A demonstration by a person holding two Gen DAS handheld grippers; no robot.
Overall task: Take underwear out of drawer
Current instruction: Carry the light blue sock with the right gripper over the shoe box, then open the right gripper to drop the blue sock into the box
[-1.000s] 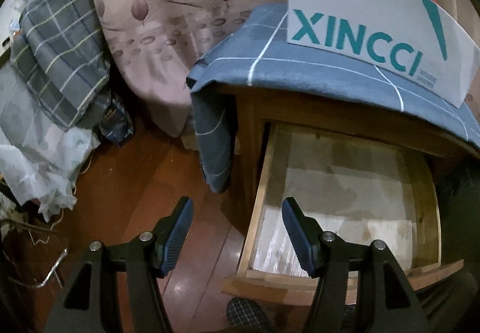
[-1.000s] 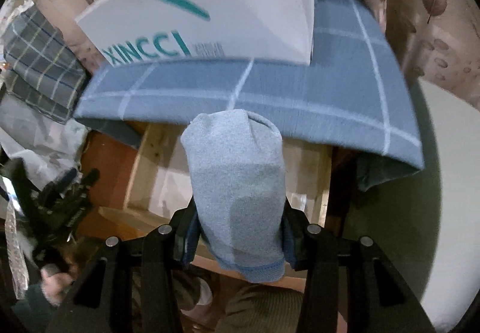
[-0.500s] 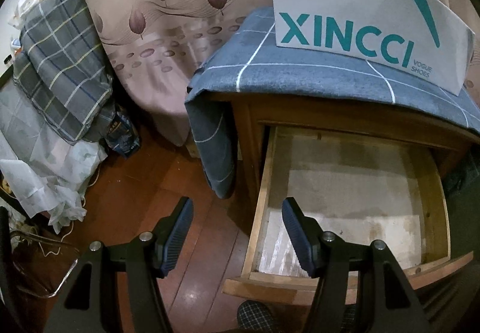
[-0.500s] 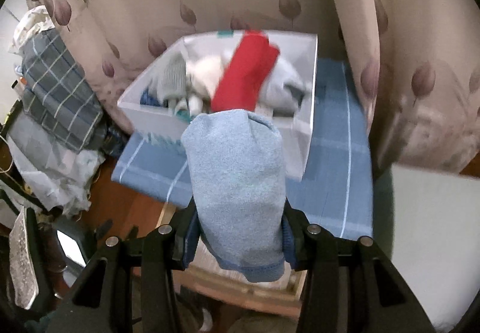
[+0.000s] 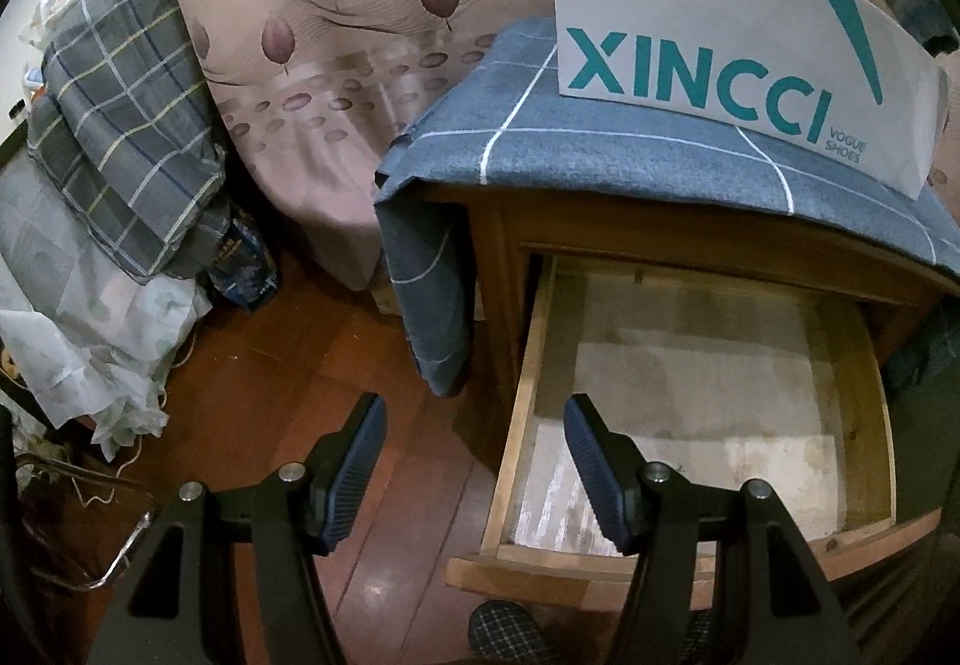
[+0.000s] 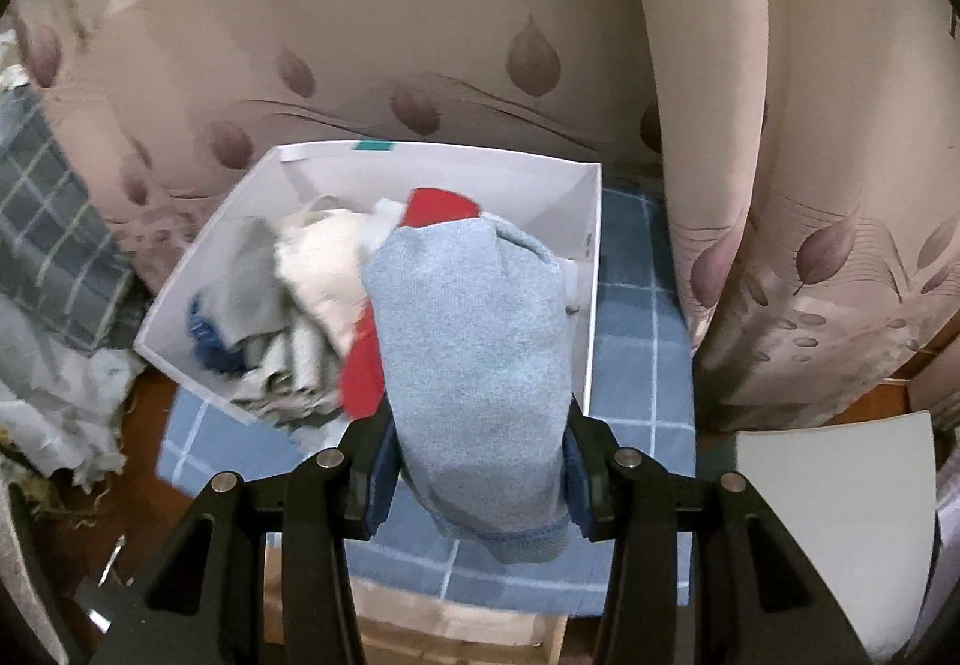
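My right gripper is shut on a rolled light blue piece of underwear, held up above the white shoe box that stands on the nightstand's blue checked cloth. The box holds red, white, grey and blue garments. In the left wrist view the wooden drawer stands pulled out with a bare lined bottom. My left gripper hangs open over the drawer's left front corner, nothing between its fingers. The same box shows its printed side there.
A leaf-patterned curtain hangs behind the nightstand. A heap of plaid and white bedding lies at the left on the wooden floor. A slipper shows at the bottom edge. A pale panel stands at the right.
My right gripper has risen with the blue underwear from in front of the drawer to above the shoe box, whose inside now shows. The left gripper has stayed put, open.
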